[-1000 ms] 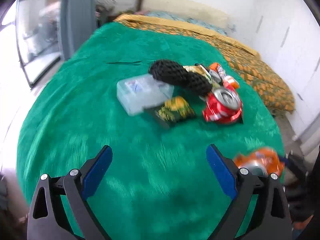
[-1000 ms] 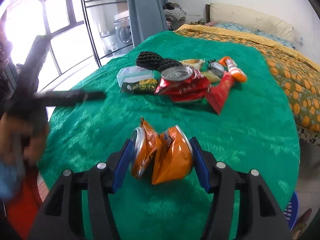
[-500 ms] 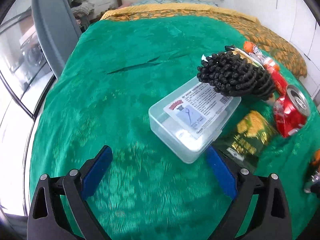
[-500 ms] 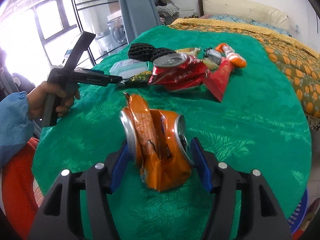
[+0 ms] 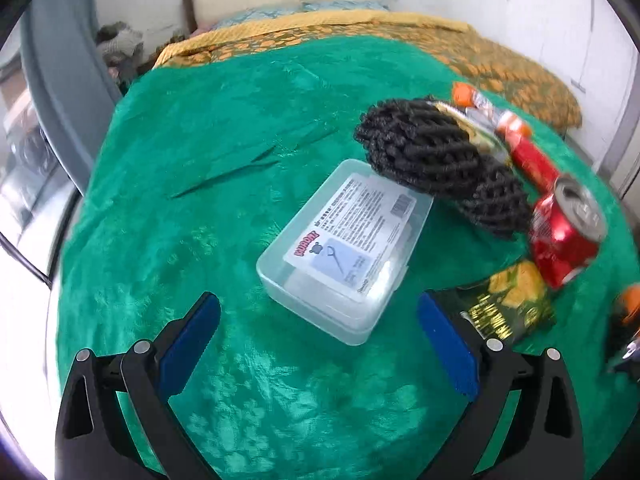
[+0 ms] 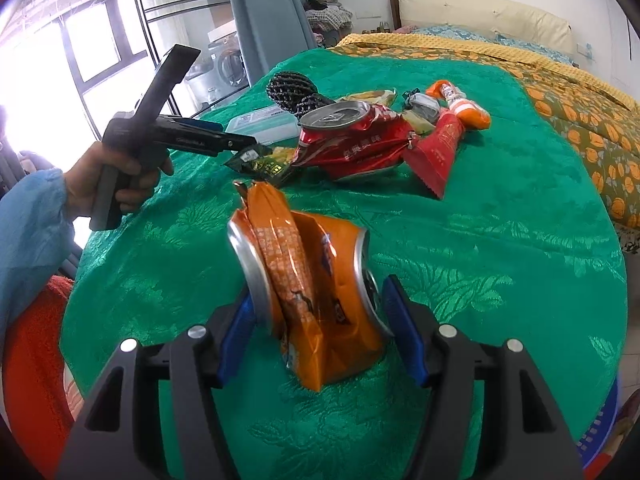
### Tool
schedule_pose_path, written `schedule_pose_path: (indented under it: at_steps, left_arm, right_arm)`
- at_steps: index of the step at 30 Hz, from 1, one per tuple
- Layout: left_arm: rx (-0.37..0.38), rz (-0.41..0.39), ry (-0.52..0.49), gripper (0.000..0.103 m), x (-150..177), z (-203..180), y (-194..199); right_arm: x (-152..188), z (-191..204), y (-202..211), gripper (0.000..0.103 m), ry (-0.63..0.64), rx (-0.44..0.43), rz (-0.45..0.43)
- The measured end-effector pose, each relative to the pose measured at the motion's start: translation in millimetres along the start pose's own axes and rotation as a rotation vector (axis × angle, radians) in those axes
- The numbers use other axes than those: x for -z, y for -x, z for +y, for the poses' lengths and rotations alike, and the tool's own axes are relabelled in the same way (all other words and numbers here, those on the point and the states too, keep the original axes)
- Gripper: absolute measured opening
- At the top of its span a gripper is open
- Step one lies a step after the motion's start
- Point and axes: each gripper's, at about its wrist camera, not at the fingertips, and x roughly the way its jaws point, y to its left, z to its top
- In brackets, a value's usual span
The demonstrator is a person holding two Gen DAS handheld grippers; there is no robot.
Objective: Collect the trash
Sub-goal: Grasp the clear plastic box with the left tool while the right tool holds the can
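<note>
A crushed orange can [image 6: 320, 300] with an orange wrapper tucked into it sits between the blue pads of my right gripper [image 6: 316, 304], which is shut on it above the green cloth [image 6: 500, 240]. My left gripper [image 5: 318, 304] stands open, just short of a clear plastic box [image 5: 344, 248] with a printed label. Behind the box lie black mesh netting [image 5: 436, 164], a crushed red can [image 5: 568, 232] and a green-yellow snack packet [image 5: 504, 308]. In the right wrist view, a hand holds the left gripper [image 6: 240, 146] next to the snack packet [image 6: 264, 164].
A red wrapper [image 6: 436, 152] and an orange-white tube [image 6: 460, 106] lie beyond the red can [image 6: 344, 136]. A bed with an orange-patterned cover [image 6: 580, 120] is at the back right. A red object [image 6: 32, 360] is low left and a blue basket [image 6: 600, 428] low right.
My left gripper has swung in from the cloth's near side to just in front of the clear box and has rolled. The right gripper still holds the orange can, which has tilted slightly.
</note>
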Motion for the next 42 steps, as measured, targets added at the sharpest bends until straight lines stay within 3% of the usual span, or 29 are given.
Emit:
schedule_pose_path:
  at_steps: [5, 12, 14, 17, 22, 29, 31, 36, 39, 42]
  left_arm:
    - [-0.057, 0.014, -0.062, 0.098, -12, -6, -12]
    - [-0.077, -0.009, -0.103, 0.095, -29, -17, -20]
    - [-0.037, -0.02, -0.074, 0.076, -30, -17, -18]
    - [-0.022, -0.034, -0.015, 0.074, -25, -15, -12]
    - [-0.088, -0.02, 0.089, 0.07, 0, -22, 10]
    - [-0.165, 0.039, 0.263, 0.069, 63, -43, 64]
    - [-0.164, 0.04, 0.287, 0.065, 80, -53, 75]
    - [-0.102, 0.04, 0.271, 0.066, 101, -81, 90]
    - [-0.085, 0.022, 0.238, 0.082, 103, -89, 95]
    - [-0.08, -0.007, 0.271, 0.09, 104, -84, 104]
  right_arm:
    - [1, 3, 1, 0.062, 0.009, 0.013, -0.006]
    - [2, 1, 1, 0.062, -0.003, 0.007, -0.005]
    - [2, 1, 1, 0.062, -0.003, 0.007, -0.006]
    - [2, 1, 1, 0.062, -0.005, 0.005, -0.007]
    - [2, 0, 1, 0.062, -0.011, 0.0, -0.01]
    - [1, -2, 2, 0.062, -0.019, -0.008, -0.01]
    - [1, -1, 2, 0.062, -0.014, -0.002, -0.008]
    - [2, 1, 3, 0.063, -0.002, 0.009, 0.003]
    - [4, -2, 5, 0.071, -0.011, 0.007, 0.021]
    - [7, -4, 11, 0.078, -0.016, -0.001, 0.041]
